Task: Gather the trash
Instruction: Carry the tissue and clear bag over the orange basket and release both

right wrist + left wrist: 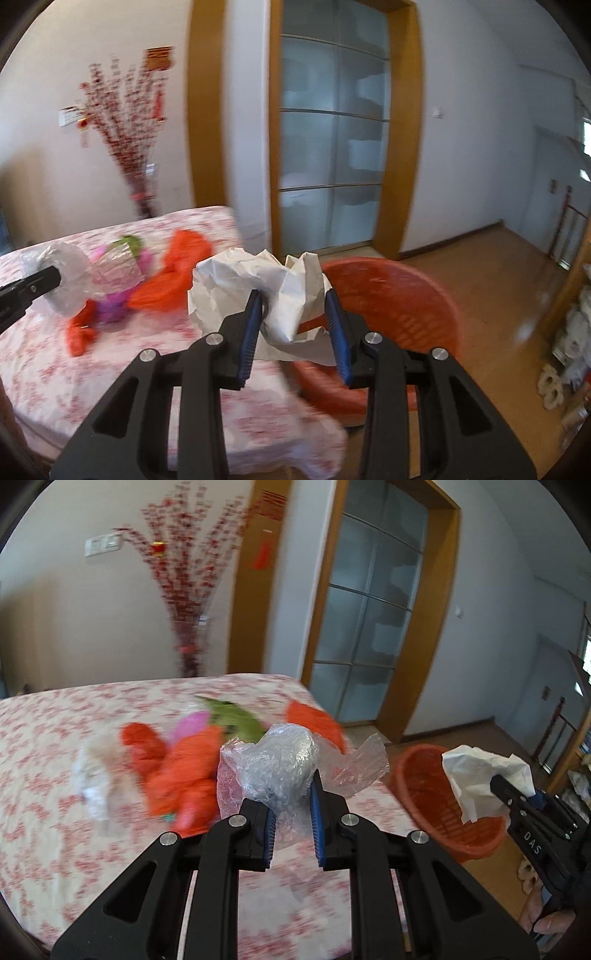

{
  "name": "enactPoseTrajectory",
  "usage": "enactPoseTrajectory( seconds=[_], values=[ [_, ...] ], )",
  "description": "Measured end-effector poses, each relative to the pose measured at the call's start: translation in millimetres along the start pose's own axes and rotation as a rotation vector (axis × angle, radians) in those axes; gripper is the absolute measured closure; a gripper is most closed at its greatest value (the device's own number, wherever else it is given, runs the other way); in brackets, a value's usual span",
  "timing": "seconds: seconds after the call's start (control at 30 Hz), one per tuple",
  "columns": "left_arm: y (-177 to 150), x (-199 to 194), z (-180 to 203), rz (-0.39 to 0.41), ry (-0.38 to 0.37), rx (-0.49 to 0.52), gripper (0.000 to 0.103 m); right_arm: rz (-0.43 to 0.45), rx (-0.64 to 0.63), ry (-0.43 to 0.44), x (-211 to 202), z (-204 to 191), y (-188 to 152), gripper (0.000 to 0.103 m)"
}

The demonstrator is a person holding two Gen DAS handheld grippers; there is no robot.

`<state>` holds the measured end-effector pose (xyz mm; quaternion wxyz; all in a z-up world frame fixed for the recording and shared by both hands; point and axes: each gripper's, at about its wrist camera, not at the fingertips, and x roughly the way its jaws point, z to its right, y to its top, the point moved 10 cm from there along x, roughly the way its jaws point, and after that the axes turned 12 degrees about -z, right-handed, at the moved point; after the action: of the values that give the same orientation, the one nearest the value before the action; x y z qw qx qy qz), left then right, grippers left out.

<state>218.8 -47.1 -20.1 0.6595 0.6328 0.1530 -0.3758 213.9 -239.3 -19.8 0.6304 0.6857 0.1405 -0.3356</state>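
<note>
Floral bedspread point(55, 775): left gripper point(293, 805) clenches crinkled clear plastic point(277, 760); right gripper point(295, 314) clenches crumpled white paper point(236, 280).

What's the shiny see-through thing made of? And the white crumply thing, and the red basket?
Clear wad: likely thin plastic film, glossy and wrinkled. White wad: probably paper, matte, with sharp creases. Basket: looks like molded red plastic, with slotted sides.

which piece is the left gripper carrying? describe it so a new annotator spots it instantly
Start at the bed with the red-flowered sheet, then its corner nearest the orange basket. The left hand-held gripper is shut on a crumpled clear plastic wad. It is see-through, unlike the orange bags behind or the right gripper's white paper.
</note>
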Motion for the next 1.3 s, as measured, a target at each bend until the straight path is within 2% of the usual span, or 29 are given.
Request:
enactPoseTrajectory(
  seconds=[0.13,0.37,0.73,1.0,1.3],
  values=[
    [2.5,24.5,36.8,-0.030,-0.050,0.042,0.087,0.003,0.063,-0.089,7.1,44.0,3.9,0.068],
    [6.6,70.7,93.5,-0.098,-0.133,0.094,0.087,-0.003,0.113,-0.170,29.8,86.4,6.6,0.068],
    [8.1,106.9,159.9,-0.155,-0.207,0.169,0.087,-0.027,0.220,-0.156,70.4,129.6,9.7,0.067],
    [7.3,132.3,190.6,-0.191,-0.243,0.213,0.087,-0.023,0.270,-0.154,84.6,153.1,13.2,0.067],
    [-1.5,156.9,208.6,-0.256,-0.267,0.245,0.087,-0.030,0.306,-0.126,97.4,161.9,17.2,0.067]
  ],
)
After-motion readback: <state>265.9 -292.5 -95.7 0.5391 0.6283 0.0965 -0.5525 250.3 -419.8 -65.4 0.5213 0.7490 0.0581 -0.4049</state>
